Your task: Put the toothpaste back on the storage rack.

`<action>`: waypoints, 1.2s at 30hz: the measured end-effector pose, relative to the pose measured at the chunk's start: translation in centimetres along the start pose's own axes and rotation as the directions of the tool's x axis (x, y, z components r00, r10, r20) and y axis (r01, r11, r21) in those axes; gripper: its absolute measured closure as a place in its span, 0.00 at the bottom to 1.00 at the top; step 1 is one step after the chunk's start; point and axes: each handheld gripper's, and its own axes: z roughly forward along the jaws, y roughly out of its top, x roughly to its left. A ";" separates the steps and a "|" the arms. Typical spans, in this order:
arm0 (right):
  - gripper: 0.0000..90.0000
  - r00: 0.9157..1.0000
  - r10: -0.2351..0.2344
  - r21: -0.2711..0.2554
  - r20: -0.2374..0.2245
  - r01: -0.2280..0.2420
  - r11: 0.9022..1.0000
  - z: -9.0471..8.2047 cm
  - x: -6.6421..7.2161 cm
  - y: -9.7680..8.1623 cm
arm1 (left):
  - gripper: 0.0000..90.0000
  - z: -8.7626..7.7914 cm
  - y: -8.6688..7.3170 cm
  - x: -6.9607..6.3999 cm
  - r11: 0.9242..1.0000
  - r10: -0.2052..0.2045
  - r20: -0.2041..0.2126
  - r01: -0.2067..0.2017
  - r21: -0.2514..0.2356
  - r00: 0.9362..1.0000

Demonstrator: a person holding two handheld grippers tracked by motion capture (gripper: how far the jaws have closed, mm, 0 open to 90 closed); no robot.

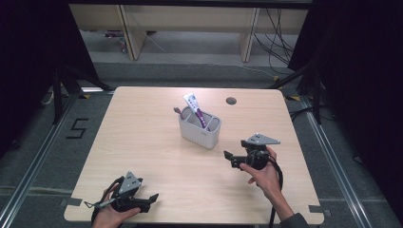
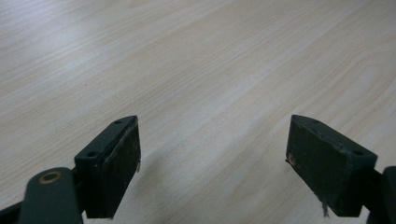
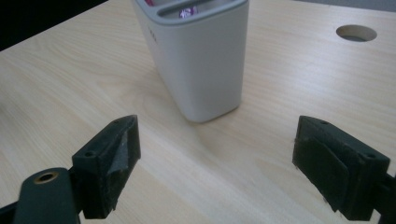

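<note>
Right tool (image 3: 215,163) gaping, near holder (image 3: 201,60)

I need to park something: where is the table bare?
Bare: the wide left side of the light wooden table, and the near strip between both grippers. Crowded: centre-back, around the white plastic holder and the round cable hole.

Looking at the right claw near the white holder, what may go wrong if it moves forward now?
1. The white holder is tall and narrow and stands free on the table. A push from the open right claw might tip or slide it.
2. The toothpaste tube and toothbrush lean out above the rim, so a tilt may spill them.
3. The left claw rests far away, near the table's front edge, too distant to steady the holder.
</note>
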 end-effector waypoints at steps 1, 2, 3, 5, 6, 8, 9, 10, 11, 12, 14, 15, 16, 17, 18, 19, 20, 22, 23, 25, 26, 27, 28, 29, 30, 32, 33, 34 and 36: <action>0.18 1.000 -0.004 0.007 0.007 0.004 1.000 0.0 0.1 -0.2 | 0.19 0.0 0.0 0.1 1.000 0.011 -0.007 -0.011 0.009 1.000; 0.18 1.000 0.009 0.008 0.006 -0.009 1.000 0.0 0.3 -0.5 | 0.19 0.1 0.0 -0.1 1.000 0.001 -0.002 -0.001 0.003 1.000; 0.18 1.000 -0.001 0.015 0.019 0.000 1.000 0.0 0.4 -0.6 | 0.19 0.0 0.0 0.0 1.000 0.017 -0.006 -0.017 0.016 1.000; 0.18 0.999 -0.029 0.016 0.015 0.028 0.999 -0.2 0.5 -1.0 | 0.19 0.1 0.0 -0.2 1.000 0.001 0.004 -0.001 0.002 1.000; 0.18 0.999 -0.035 0.016 -0.003 0.035 0.999 -0.2 0.5 -1.1 | 0.19 0.1 0.0 -0.2 1.000 0.001 0.002 -0.001 0.002 1.000; 0.18 1.000 -0.021 0.017 -0.012 0.021 1.000 -0.5 0.8 -1.4 | 0.19 0.1 0.0 0.0 1.000 0.011 -0.003 -0.011 0.014 1.000; 0.18 0.999 -0.043 0.020 0.001 0.043 0.999 -0.7 0.7 -1.5 | 0.19 0.1 -0.1 -0.1 1.000 0.001 0.001 -0.001 0.005 1.000; 0.18 1.000 -0.017 0.014 -0.005 0.017 1.000 -0.8 0.9 -1.6 | 0.19 0.1 -0.1 -0.1 1.000 0.002 0.000 -0.002 0.005 1.000; 0.18 0.999 -0.044 0.021 0.000 0.043 0.999 -1.0 0.7 -1.7 | 0.19 0.1 -0.1 -0.1 1.000 0.002 0.001 -0.002 0.005 1.000; 0.18 0.999 -0.042 0.026 0.004 0.042 0.999 -1.1 0.8 -1.8 | 0.19 0.0 0.0 0.0 0.999 0.024 -0.009 -0.024 0.022 1.000; 0.18 1.000 -0.010 0.026 -0.004 0.010 1.000 -1.3 1.1 -2.2 | 0.19 0.0 0.0 0.0 0.999 0.024 -0.007 -0.024 0.024 1.000; 0.18 1.000 -0.022 0.018 -0.011 0.023 1.000 -1.3 1.0 -2.4 | 0.19 0.0 0.0 0.0 0.999 0.026 -0.007 -0.026 0.026 1.000; 0.18 1.000 -0.012 0.027 -0.014 0.012 1.000 -1.4 1.1 -2.5 | 0.19 0.0 -0.1 0.0 1.000 0.019 -0.002 -0.018 0.020 1.000; 0.18 1.000 -0.012 0.021 -0.013 0.013 1.000 -1.4 1.1 -2.7 | 0.19 0.0 -0.1 -0.1 1.000 0.017 0.001 -0.017 0.018 1.000; 0.18 1.000 -0.023 0.023 -0.010 0.023 0.999 -1.6 1.1 -2.8 | 0.19 0.0 -0.1 -0.1 1.000 0.018 0.000 -0.018 0.018 1.000; 0.18 0.999 -0.033 0.020 -0.025 0.034 0.999 -1.6 1.1 -2.9 | 0.19 0.0 -0.1 0.0 0.999 0.028 -0.008 -0.028 0.027 1.000; 0.18 1.000 -0.012 0.021 -0.015 0.012 1.000 -1.8 1.3 -3.0 | 0.19 0.0 -0.1 0.1 0.999 0.027 -0.008 -0.027 0.026 1.000; 0.18 0.999 -0.032 0.018 -0.013 0.032 0.999 -2.0 1.3 -3.2 | 0.19 0.0 -0.1 0.0 1.000 0.019 -0.004 -0.019 0.020 1.000; 0.18 0.999 -0.039 0.019 -0.012 0.039 0.999 -2.1 1.3 -3.3 | 0.19 0.1 -0.1 0.0 1.000 0.019 -0.003 -0.019 0.022 1.000; 0.18 1.000 -0.012 0.017 -0.023 0.012 1.000 -2.2 1.5 -3.6 | 0.19 0.1 -0.1 -0.1 1.000 0.013 -0.003 -0.013 0.017 1.000; 0.18 0.999 -0.029 0.017 -0.015 0.030 0.999 -2.3 1.4 -3.7 | 0.19 0.1 -0.1 -0.1 1.000 0.016 -0.002 -0.016 0.017 1.000; 0.18 1.000 -0.016 0.020 -0.022 0.017 1.000 -2.4 1.6 -3.8 | 0.19 0.1 -0.1 -0.1 1.000 0.015 -0.003 -0.015 0.015 1.000; 0.18 1.000 -0.007 0.030 -0.029 0.008 1.000 -2.6 1.6 -3.9 | 0.19 0.0 -0.1 -0.1 1.000 0.018 -0.003 -0.018 0.016 1.000; 0.18 0.999 -0.020 0.029 -0.026 0.021 0.999 -2.7 1.6 -4.0 | 0.19 0.0 -0.1 -0.1 1.000 0.020 -0.004 -0.020 0.017 1.000; 0.18 1.000 -0.009 0.023 -0.029 0.010 1.000 -2.7 1.7 -4.2 | 0.19 0.0 -0.1 0.0 0.999 0.028 -0.011 -0.028 0.025 1.000; 0.18 0.999 -0.011 0.019 -0.031 0.012 1.000 -2.9 1.7 -4.4 | 0.19 0.0 -0.1 -0.1 1.000 0.021 -0.007 -0.021 0.018 1.000; 0.18 0.999 -0.006 0.023 -0.039 0.007 1.000 -3.0 1.7 -4.4 | 0.19 0.0 -0.1 -0.1 1.000 0.020 -0.004 -0.020 0.017 1.000; 0.18 0.999 -0.004 0.020 -0.039 0.004 1.000 -3.1 1.7 -4.5 | 0.19 0.0 -0.1 0.0 1.000 0.021 -0.006 -0.021 0.019 1.000; 0.18 0.999 0.012 0.022 -0.041 -0.011 1.000 -3.4 1.9 -4.7 | 0.19 0.1 -0.2 0.0 1.000 0.020 0.000 -0.020 0.017 1.000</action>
